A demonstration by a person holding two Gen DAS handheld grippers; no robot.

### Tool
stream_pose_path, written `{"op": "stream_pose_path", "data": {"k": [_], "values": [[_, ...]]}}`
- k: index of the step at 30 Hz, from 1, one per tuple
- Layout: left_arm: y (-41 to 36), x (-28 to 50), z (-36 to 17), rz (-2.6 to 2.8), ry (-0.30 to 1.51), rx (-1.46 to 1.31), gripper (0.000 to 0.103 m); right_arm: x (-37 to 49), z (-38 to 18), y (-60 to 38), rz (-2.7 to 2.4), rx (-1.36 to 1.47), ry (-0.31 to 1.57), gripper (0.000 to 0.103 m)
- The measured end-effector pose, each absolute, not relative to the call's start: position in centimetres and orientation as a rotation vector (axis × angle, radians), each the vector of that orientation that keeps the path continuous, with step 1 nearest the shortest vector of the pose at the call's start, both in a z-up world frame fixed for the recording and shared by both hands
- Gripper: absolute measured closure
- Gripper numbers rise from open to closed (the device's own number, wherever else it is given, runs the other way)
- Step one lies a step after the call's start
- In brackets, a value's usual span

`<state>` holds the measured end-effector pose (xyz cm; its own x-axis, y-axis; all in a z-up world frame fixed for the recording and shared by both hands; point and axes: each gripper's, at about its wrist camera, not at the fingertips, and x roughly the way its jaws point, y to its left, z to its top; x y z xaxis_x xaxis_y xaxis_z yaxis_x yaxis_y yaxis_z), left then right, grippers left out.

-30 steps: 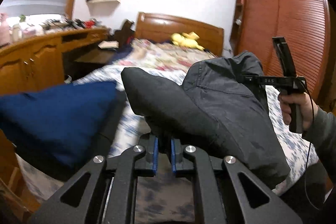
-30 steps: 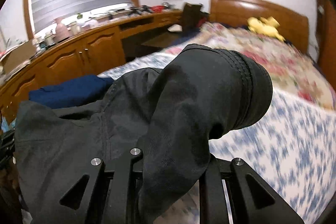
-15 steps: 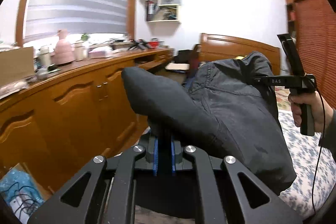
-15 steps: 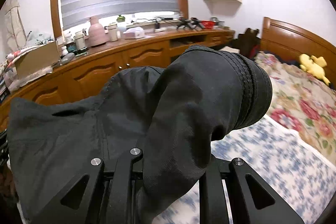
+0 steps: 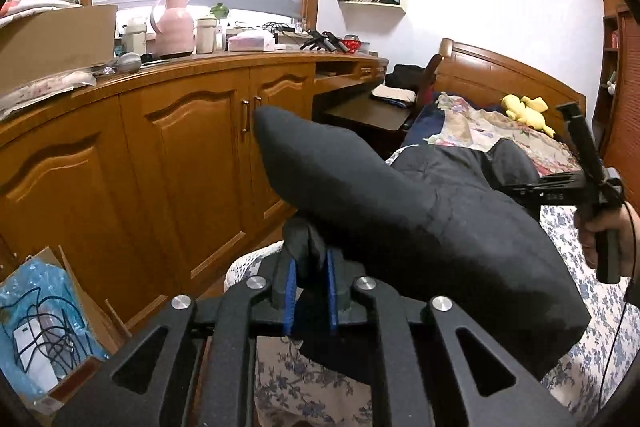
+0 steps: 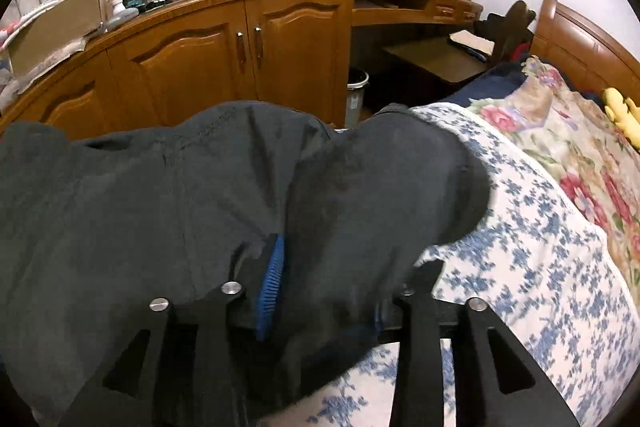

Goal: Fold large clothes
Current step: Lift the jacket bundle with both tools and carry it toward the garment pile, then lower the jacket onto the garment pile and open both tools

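Both claws opening w/ black jacket [image 5: 440,227] between, over bed [image 6: 520,247].

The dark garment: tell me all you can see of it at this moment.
The dark garment is charcoal, matte woven-looking cloth with stitched seams, bunched rather than flat. It hangs between both tools above the floral bedspread. One rounded, sleeve-like end juts up left of the left tool, whose blue pads still have a fold between them as the jaws open. In the right wrist view, cloth drapes across the right tool, whose jaws are opening, with fabric between them and one blue pad showing. Its lower edge seems to meet the bedspread.
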<state>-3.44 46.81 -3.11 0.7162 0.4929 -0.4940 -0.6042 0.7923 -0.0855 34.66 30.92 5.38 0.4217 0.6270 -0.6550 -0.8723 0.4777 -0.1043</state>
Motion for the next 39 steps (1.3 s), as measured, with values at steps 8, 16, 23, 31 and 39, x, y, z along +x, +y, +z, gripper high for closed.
{"op": "stream_pose_path", "data": {"k": [8,16,23,31,39], "values": [[43.2,-5.8,-0.3,0.613,0.405,-0.19,0.014,28.2,7.0,25.3,1.038,-0.507,0.442,0.05],[38.4,-5.6,3.1,0.585,0.39,-0.128,0.013,23.1,7.3,19.4,1.073,-0.449,0.401,0.034],[33.1,-3.1,4.0,0.498,0.406,-0.085,0.013,20.6,7.3,13.2,1.036,-0.393,0.39,0.026],[26.4,1.1,2.5,0.34,0.446,-0.079,0.013,19.0,7.1,5.7,0.902,-0.318,0.379,0.025],[18.5,4.2,1.3,0.197,0.472,-0.075,0.013,17.0,4.1,-2.8,0.754,-0.238,0.398,0.025]]}}
